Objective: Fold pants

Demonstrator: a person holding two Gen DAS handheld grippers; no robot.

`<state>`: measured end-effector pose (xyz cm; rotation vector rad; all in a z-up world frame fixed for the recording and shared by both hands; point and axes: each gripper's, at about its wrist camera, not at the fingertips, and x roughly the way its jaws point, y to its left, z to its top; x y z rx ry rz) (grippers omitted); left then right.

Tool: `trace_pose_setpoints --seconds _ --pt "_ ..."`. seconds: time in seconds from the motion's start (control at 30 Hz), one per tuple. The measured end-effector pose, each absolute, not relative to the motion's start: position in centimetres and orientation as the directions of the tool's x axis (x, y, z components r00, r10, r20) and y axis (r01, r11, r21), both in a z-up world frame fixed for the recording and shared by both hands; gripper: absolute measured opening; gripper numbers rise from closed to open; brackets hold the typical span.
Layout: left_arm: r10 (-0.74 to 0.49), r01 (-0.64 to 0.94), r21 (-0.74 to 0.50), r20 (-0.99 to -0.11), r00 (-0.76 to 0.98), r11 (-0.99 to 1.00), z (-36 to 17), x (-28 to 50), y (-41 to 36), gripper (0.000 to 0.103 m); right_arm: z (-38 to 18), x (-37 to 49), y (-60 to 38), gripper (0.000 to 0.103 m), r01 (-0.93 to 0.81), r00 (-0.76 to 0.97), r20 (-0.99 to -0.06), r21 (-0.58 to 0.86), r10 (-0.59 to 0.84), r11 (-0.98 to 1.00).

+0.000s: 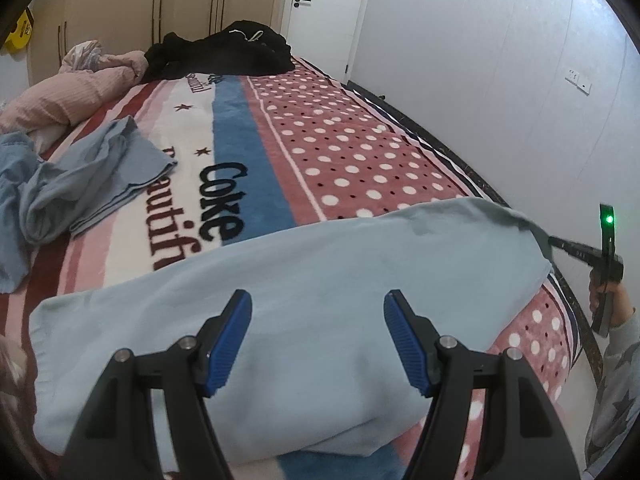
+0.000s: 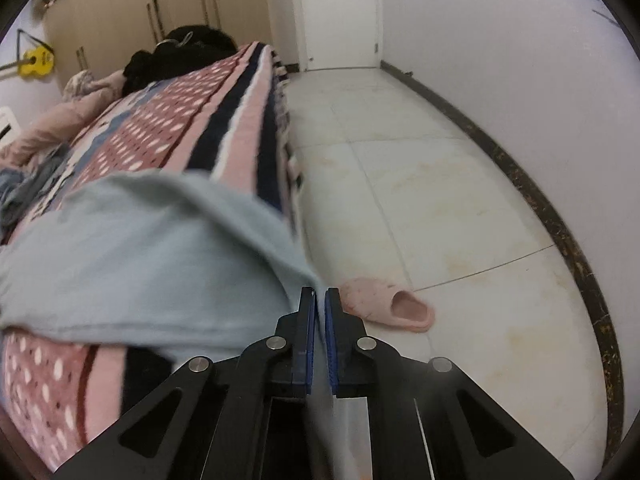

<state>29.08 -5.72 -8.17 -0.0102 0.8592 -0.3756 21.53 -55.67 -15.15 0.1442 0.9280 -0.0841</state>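
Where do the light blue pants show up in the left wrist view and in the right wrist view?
Left wrist view: light blue pants stretch across the lower middle, beyond the open left gripper.
Right wrist view: the pants fill the left middle, their corner clamped by the right gripper.
Shared landmark: the white door at top centre.

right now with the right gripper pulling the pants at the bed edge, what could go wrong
1. The right gripper pinches only a thin corner of the light blue pants; that small bite may slip out under tension.
2. That corner sits past the bed edge, so a slip could drop fabric toward the floor near the pink slipper.
3. The left gripper is open above the cloth, so nothing anchors it; the pull may drag and bunch it.
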Motion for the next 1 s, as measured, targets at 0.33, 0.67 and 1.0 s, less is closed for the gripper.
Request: trace_pose_setpoints --seconds 0.33,0.67,1.0 --pt "-0.301 0.299 -0.144 -0.753 0.585 0.943 -8.7 30.1 -7.1 0.065 -15.1 24.6 -57.0 0.028 -0.059 0.549 -0.810 0.206 0.204 0.977" --pt "-0.334 0.339 -0.150 -0.735 0.590 0.929 -8.2 30.3 -9.5 0.065 -17.5 24.9 -54.2 0.060 -0.015 0.606 -0.787 0.132 0.114 0.991" --pt "-0.343 0.356 -0.144 -0.726 0.596 0.923 -8.0 31.4 -11.5 0.065 -17.8 30.3 -54.4 0.003 -0.035 0.610 -0.782 0.132 0.125 0.991"
